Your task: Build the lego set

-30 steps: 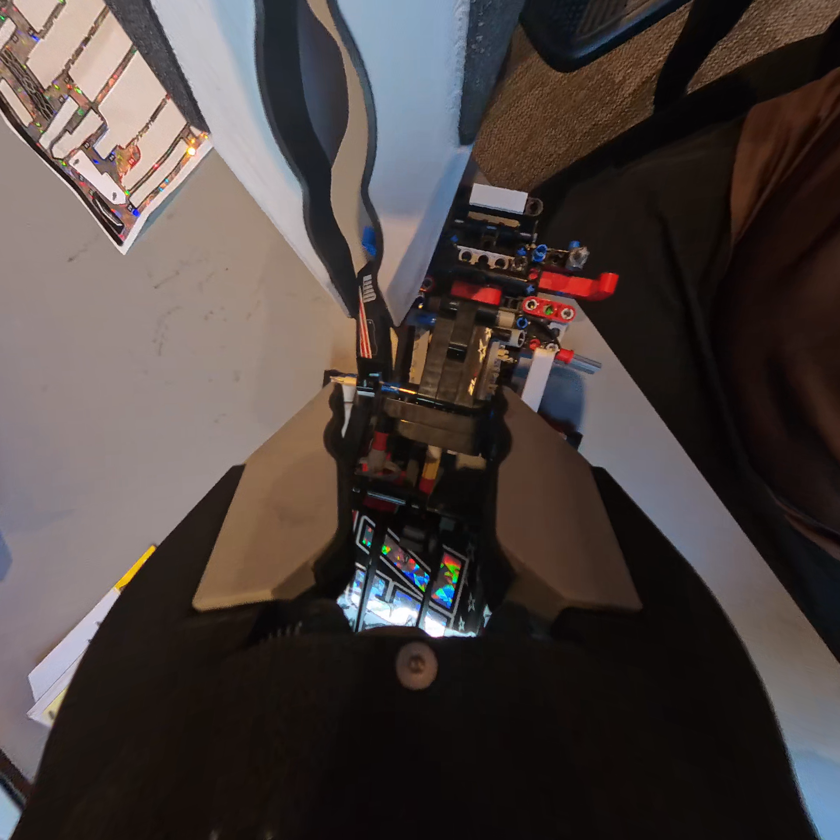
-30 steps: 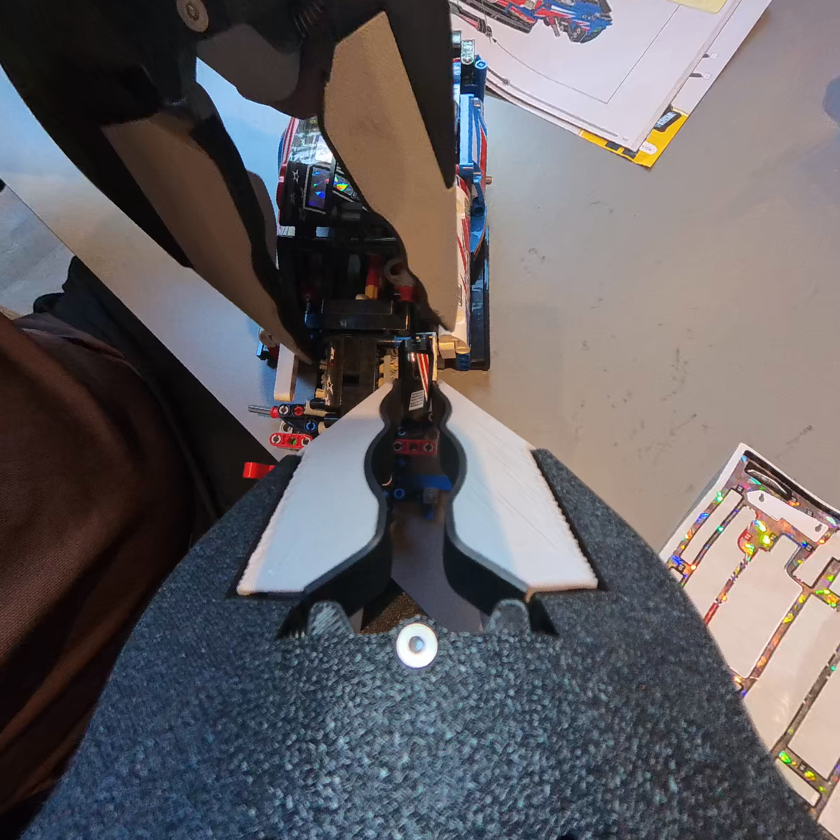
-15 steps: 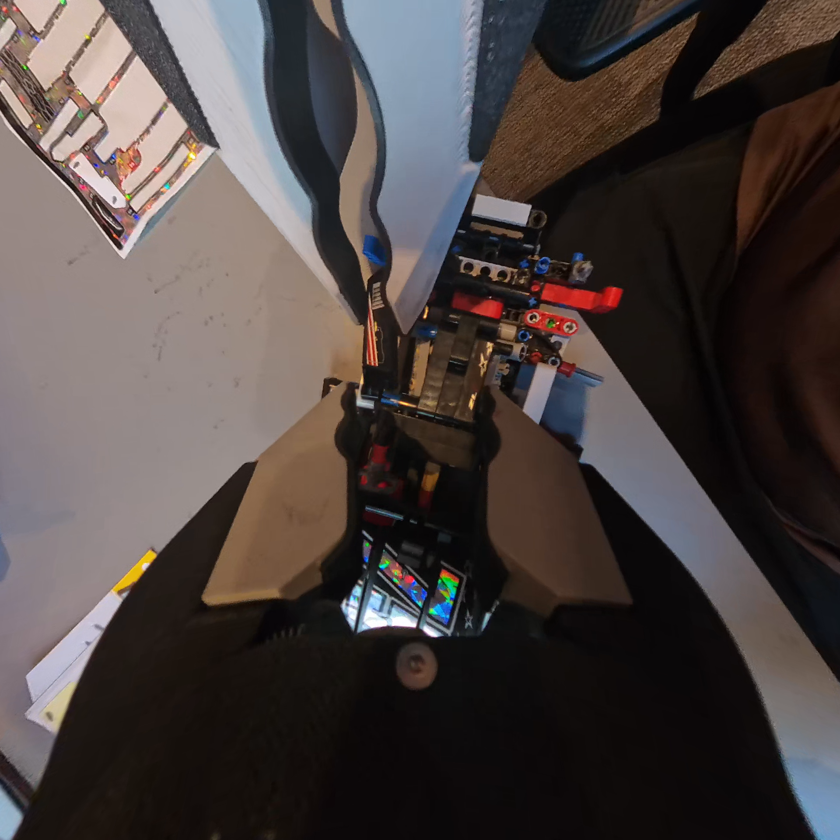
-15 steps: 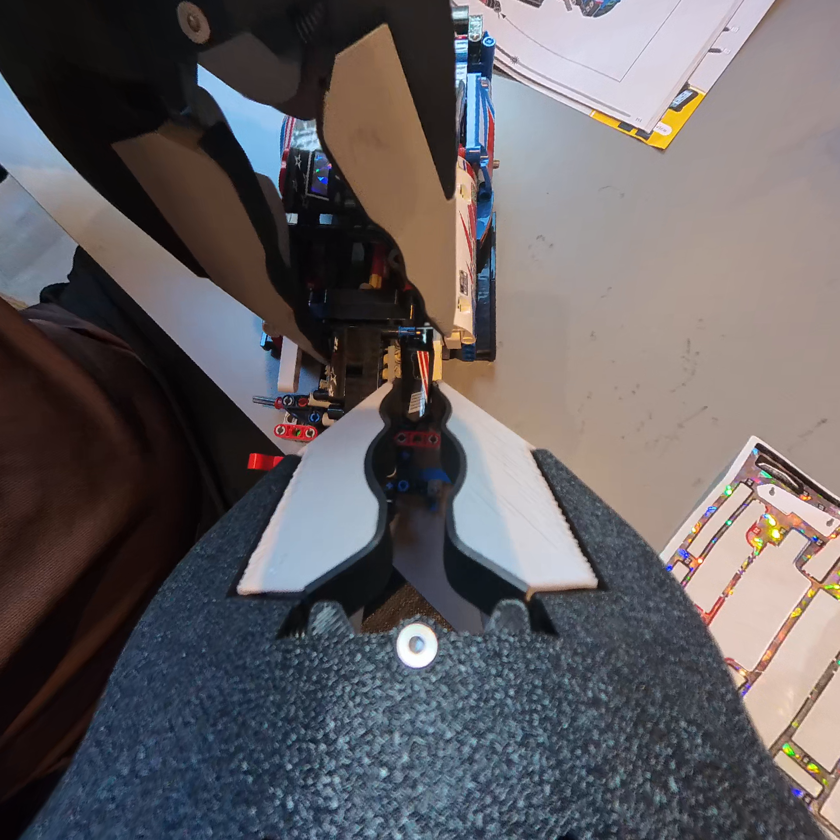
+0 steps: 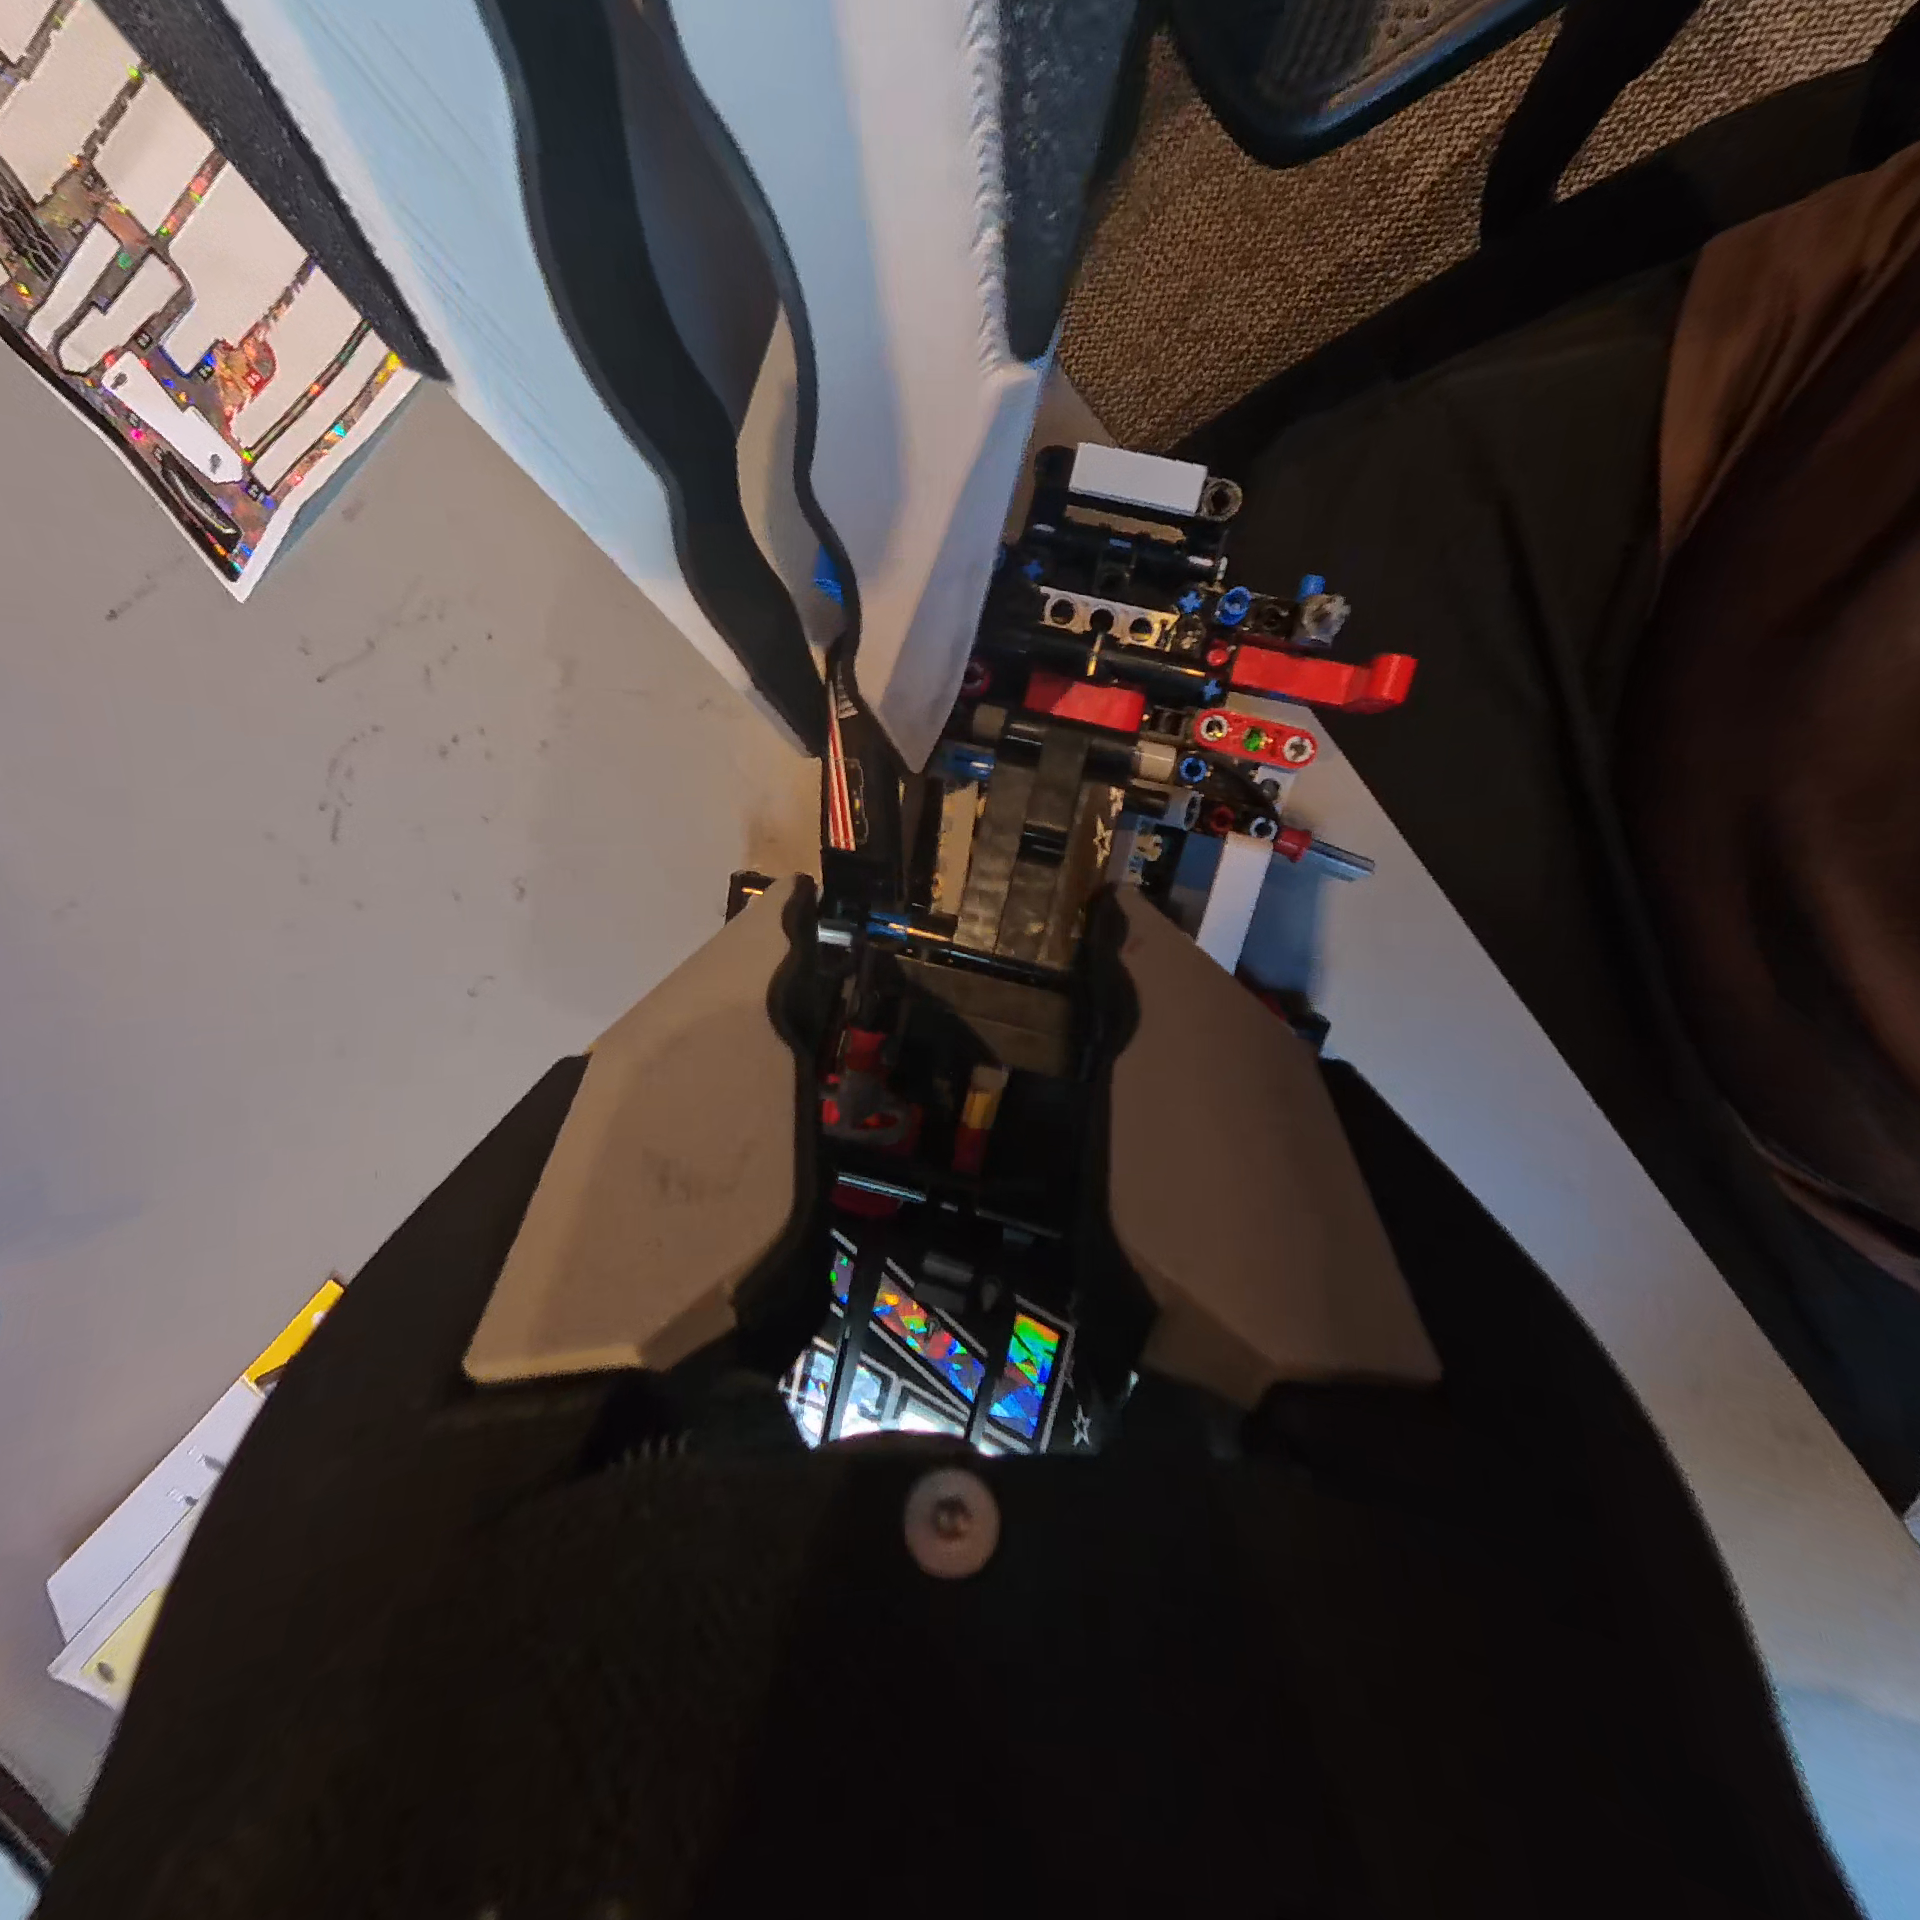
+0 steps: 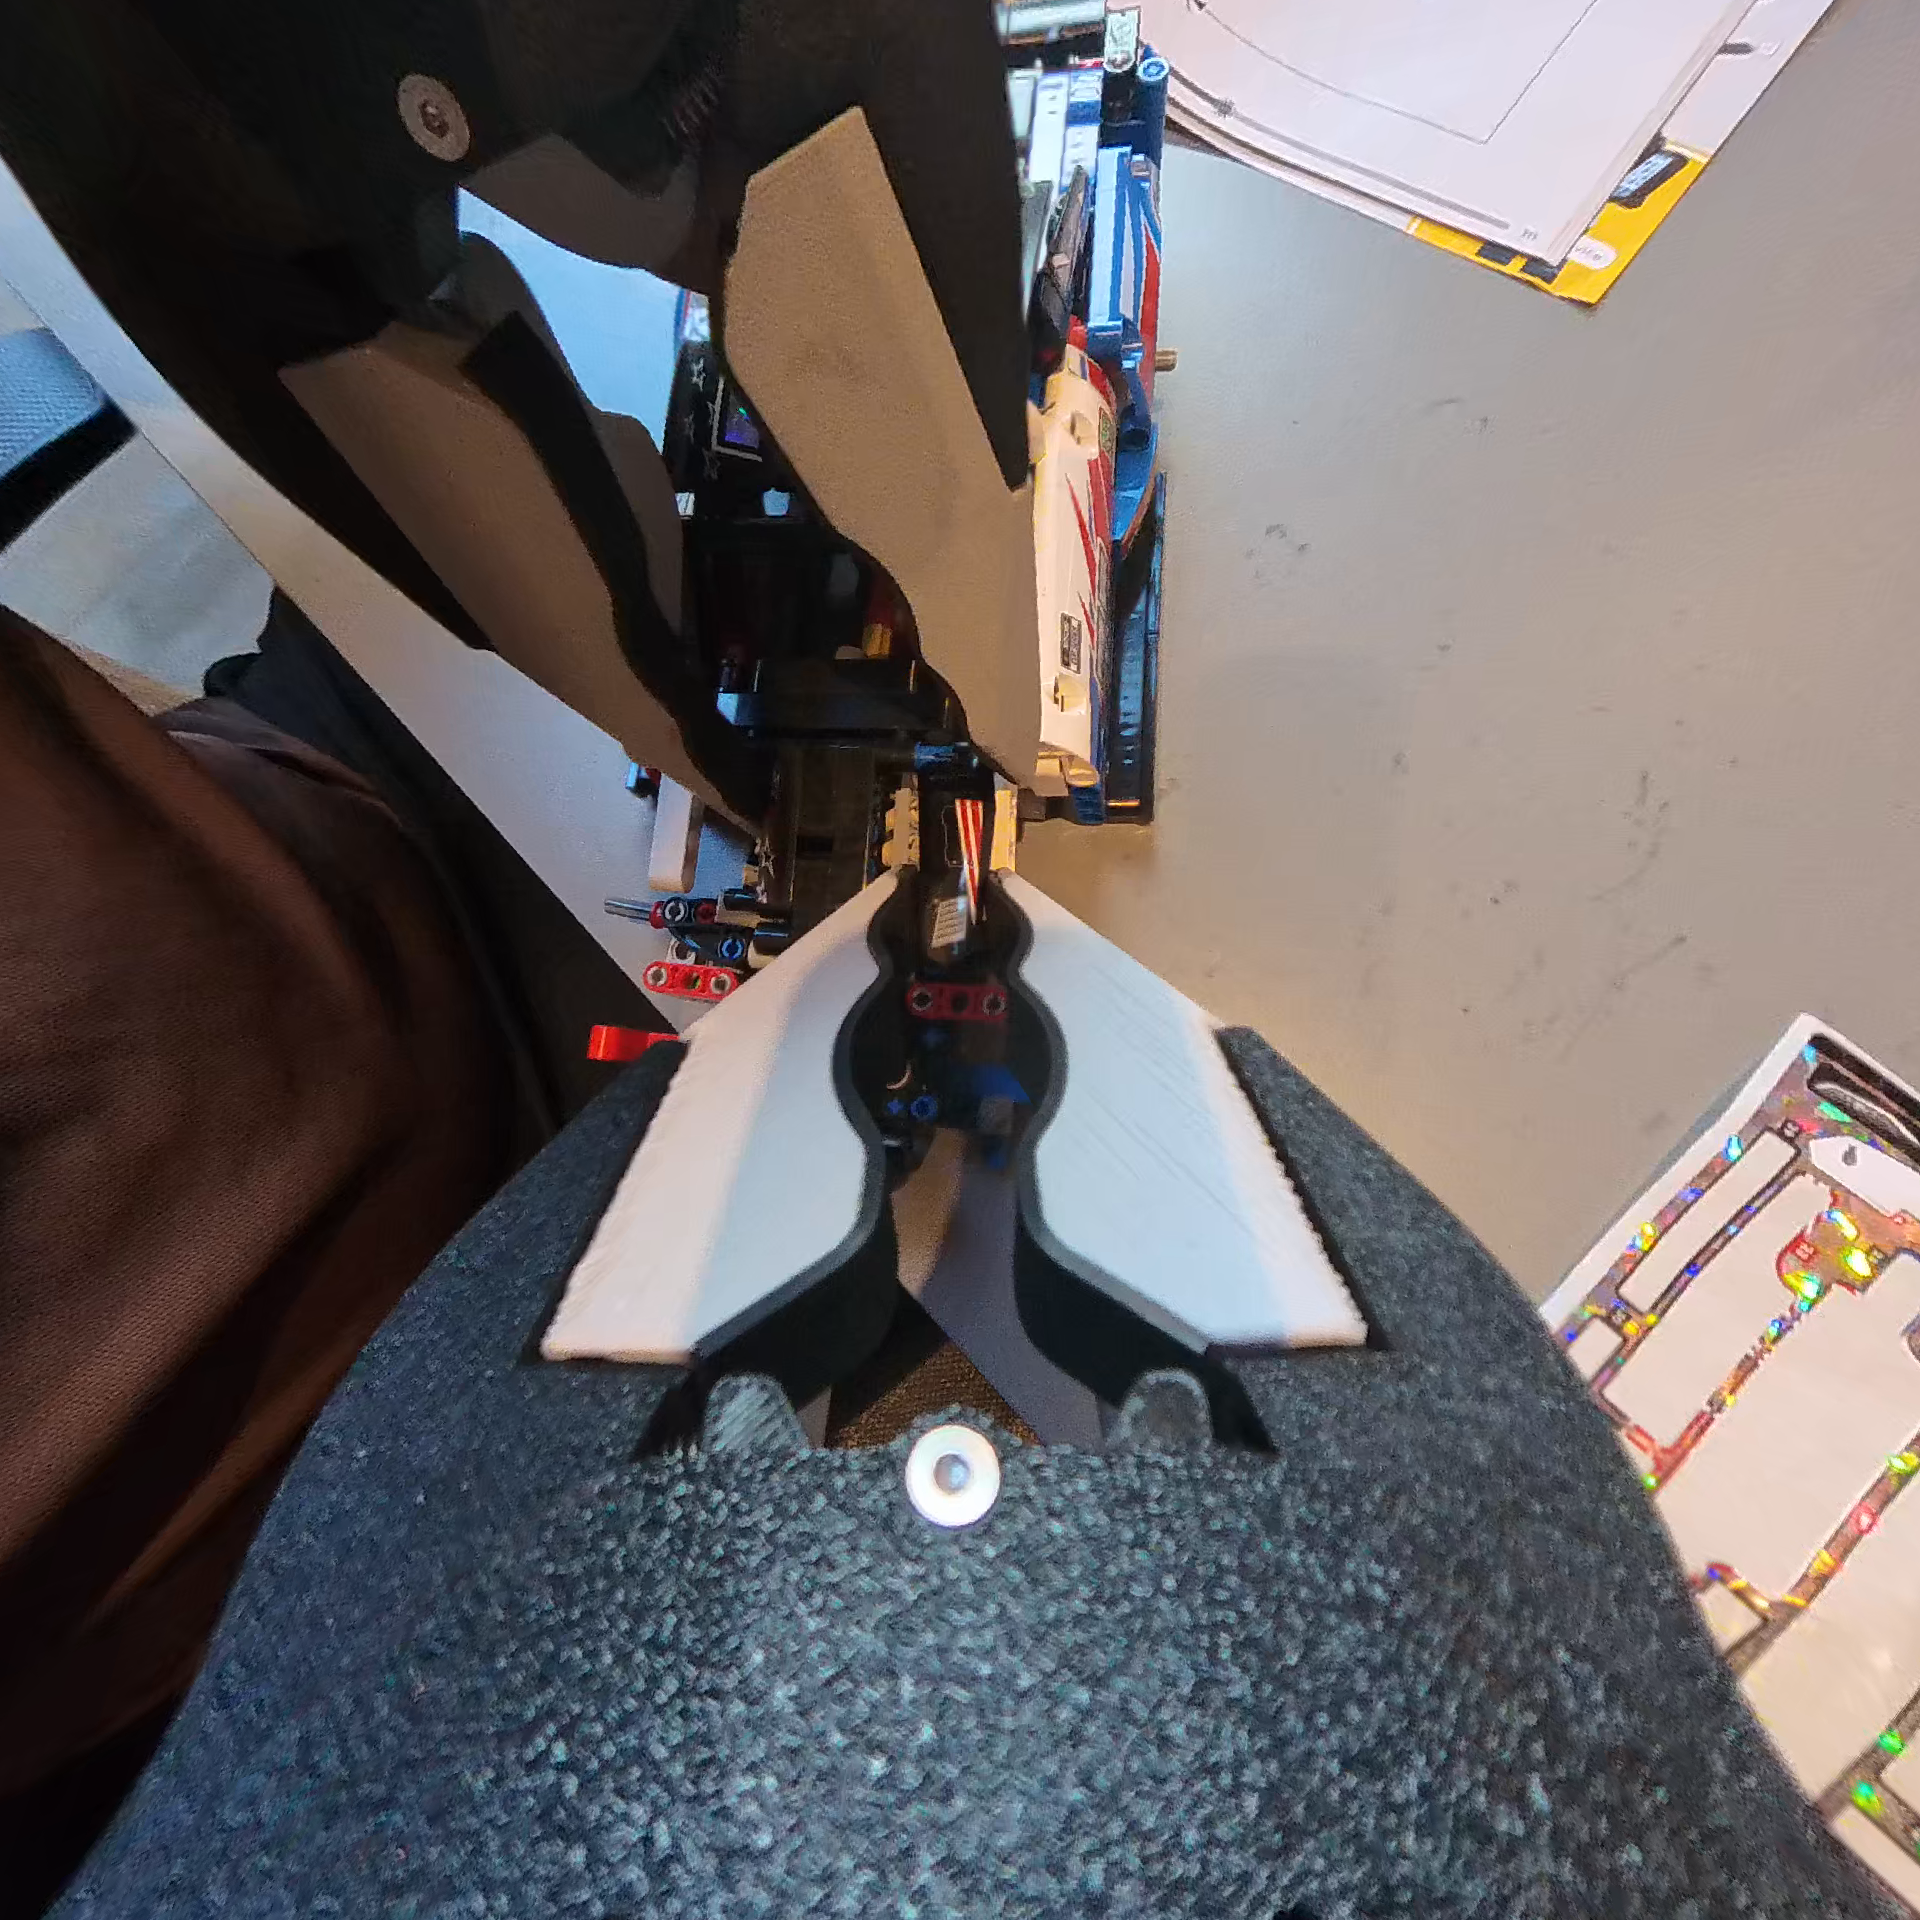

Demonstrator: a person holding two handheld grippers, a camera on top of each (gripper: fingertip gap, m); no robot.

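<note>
Left wrist view looks down along the left gripper (image 5: 951,925), whose tan fingers (image 5: 665,1164) straddle the Lego car model (image 5: 1049,831) and bear on its black sides, so this tool is clamped across the body at a middling width. The model sits on the grey table (image 5: 312,831), close to the edge nearest the person, whose brown sleeve (image 5: 1787,727) fills the right of the frame. Holographic stickers glint on the panels between the fingers; beyond them lie black beams, a red lever piece (image 5: 1320,675) and blue pins. The right gripper (image 5: 862,748) comes in from above, its white tips pinched on a narrow striped panel (image 5: 847,800) at the model's side. A sticker sheet (image 5: 177,291) lies at upper left.

Right wrist view shows the white fingers (image 6: 1153,1143) nearly closed, holding that red-and-white striped panel (image 6: 961,862) at their very tips, pressed against the rear of the model (image 6: 1081,582). The left gripper (image 6: 852,790) frames the body from above. An instruction booklet (image 6: 1455,114) lies at top right and the sticker sheet (image 6: 1766,1351) at lower right.

I judge the model to be light and rigid overall, but brittle at its joints: pinned beams and clipped panels can pop off under a sideways squeeze. The sturdy black frame rails are the place to hold it, not the stickered panels or the protruding lever. The small panel is smooth and thin, likely to twist out of a tip grip, so it wants a straight, steady push.
</note>
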